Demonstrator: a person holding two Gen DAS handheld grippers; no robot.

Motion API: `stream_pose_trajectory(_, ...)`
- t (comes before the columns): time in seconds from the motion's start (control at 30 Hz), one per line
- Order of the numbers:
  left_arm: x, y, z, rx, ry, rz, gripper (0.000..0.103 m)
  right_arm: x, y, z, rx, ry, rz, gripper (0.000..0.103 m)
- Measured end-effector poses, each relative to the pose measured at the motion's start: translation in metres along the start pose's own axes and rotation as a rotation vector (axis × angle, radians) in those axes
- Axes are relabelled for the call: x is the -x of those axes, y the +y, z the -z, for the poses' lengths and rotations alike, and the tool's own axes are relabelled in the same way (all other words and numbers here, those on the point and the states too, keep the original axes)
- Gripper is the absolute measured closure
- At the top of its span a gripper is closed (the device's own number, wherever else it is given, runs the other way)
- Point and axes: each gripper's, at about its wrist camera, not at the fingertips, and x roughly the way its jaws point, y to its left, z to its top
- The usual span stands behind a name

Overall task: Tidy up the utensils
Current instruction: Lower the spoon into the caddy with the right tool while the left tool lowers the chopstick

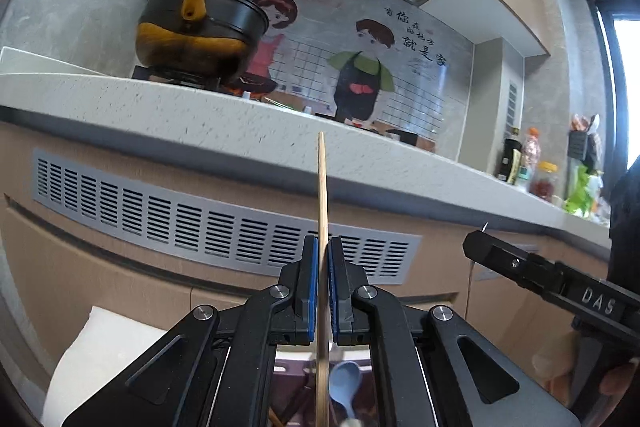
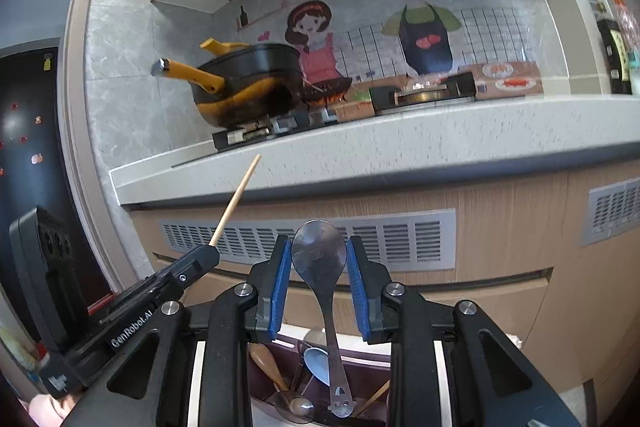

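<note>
My left gripper (image 1: 323, 247) is shut on a wooden chopstick (image 1: 322, 195) that stands upright between the blue pads; it also shows in the right wrist view (image 2: 236, 199), sticking up from the left gripper (image 2: 208, 251). My right gripper (image 2: 318, 251) holds a metal spoon (image 2: 320, 259) bowl-up between its blue pads, handle hanging down. Below both sits a dark purple utensil holder (image 2: 372, 367) with a light blue spoon (image 1: 344, 383), a wooden spoon (image 2: 266, 363) and other utensils.
A speckled white countertop (image 2: 400, 139) runs across above a grey vent grille (image 1: 200, 223) and wooden cabinet fronts. A black and yellow pan (image 1: 196, 31) sits on the stove. Sauce bottles (image 1: 516, 159) stand at the far right. The right gripper's body (image 1: 560, 287) reaches in from the right.
</note>
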Motion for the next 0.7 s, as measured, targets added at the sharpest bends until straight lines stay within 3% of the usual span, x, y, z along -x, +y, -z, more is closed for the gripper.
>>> stream_pose_trajectory(0.27,-0.028,0.004,0.054,-0.043,0.025,-0.029,0.098,-0.031,-0.014,0.023,-0.021,0.038,0.022,0.077)
stream_pose_trajectory(0.7,-0.031,0.018,0.094,-0.011,0.288,-0.002,0.098,-0.056,-0.025,0.064,-0.038,0.162,0.045,0.077)
